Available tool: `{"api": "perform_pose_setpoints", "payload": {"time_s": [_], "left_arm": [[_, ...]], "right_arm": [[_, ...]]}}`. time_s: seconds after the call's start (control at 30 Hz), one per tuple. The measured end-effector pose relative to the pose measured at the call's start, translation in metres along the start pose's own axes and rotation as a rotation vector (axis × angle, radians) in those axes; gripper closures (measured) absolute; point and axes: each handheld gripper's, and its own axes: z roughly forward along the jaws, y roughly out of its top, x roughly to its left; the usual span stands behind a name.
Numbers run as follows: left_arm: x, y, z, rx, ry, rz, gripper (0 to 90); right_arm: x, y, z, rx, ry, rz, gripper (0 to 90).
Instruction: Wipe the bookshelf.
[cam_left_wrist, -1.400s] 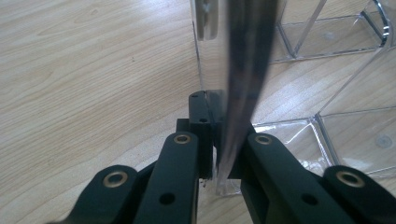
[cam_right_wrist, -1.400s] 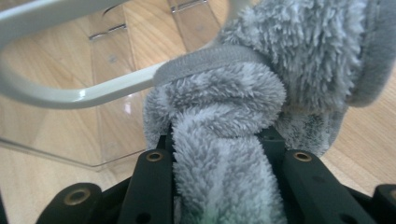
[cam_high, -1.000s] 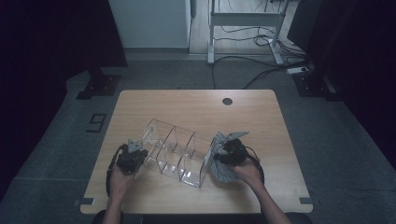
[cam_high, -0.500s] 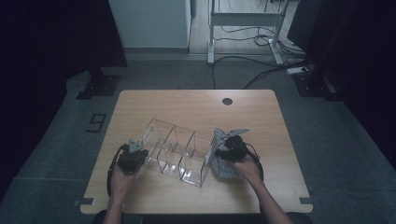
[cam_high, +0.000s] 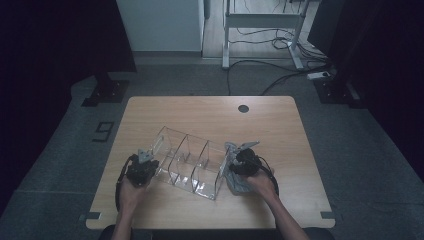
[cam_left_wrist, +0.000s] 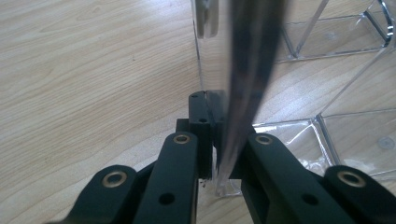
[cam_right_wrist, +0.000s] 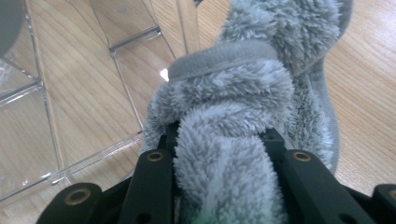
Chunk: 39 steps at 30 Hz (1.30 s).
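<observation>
A clear plastic organiser (cam_high: 189, 162) with three compartments lies on the wooden table (cam_high: 210, 115). My left gripper (cam_high: 145, 161) is shut on the organiser's left end wall (cam_left_wrist: 243, 70), which runs upright between the two black jaws. At the organiser's right end my right gripper (cam_high: 235, 165) is shut on a grey fluffy cloth (cam_high: 239, 181). In the right gripper view the cloth (cam_right_wrist: 243, 116) bulges out of the jaws and rests against the organiser's clear wall (cam_right_wrist: 84, 102).
A round dark cable hole (cam_high: 243, 108) sits near the table's far edge. Beyond the table stand a white cabinet (cam_high: 162, 25), a metal frame (cam_high: 260, 30) and cables on the floor (cam_high: 280, 75). The table's front edge (cam_high: 210, 225) is close to the person's forearms.
My right gripper with the cloth has shifted slightly left, closer against the organiser's right end. The left gripper has kept still.
</observation>
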Motion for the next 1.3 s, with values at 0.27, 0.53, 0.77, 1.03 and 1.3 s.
{"api": "perform_pose_setpoints", "payload": {"time_s": [0.27, 0.53, 0.77, 1.03, 1.3], "left_arm": [[-0.002, 0.002, 0.001, 0.009, 0.023, -0.04, 86.9], [-0.004, 0.002, 0.001, 0.01, 0.035, -0.051, 87.0], [-0.004, 0.002, 0.001, 0.012, 0.038, -0.057, 87.1], [-0.005, 0.002, 0.001, 0.012, 0.039, -0.061, 87.2], [-0.005, 0.002, 0.001, 0.015, 0.042, -0.06, 87.1]], "right_arm": [[0.009, -0.001, -0.002, 0.012, -0.009, -0.043, 66.5], [0.019, -0.006, -0.005, 0.022, 0.011, -0.069, 66.3], [0.031, -0.011, -0.01, 0.03, 0.046, -0.085, 66.4], [0.044, -0.017, -0.015, 0.037, 0.096, -0.107, 66.3], [0.059, -0.024, -0.02, 0.046, 0.139, -0.14, 65.9]]}}
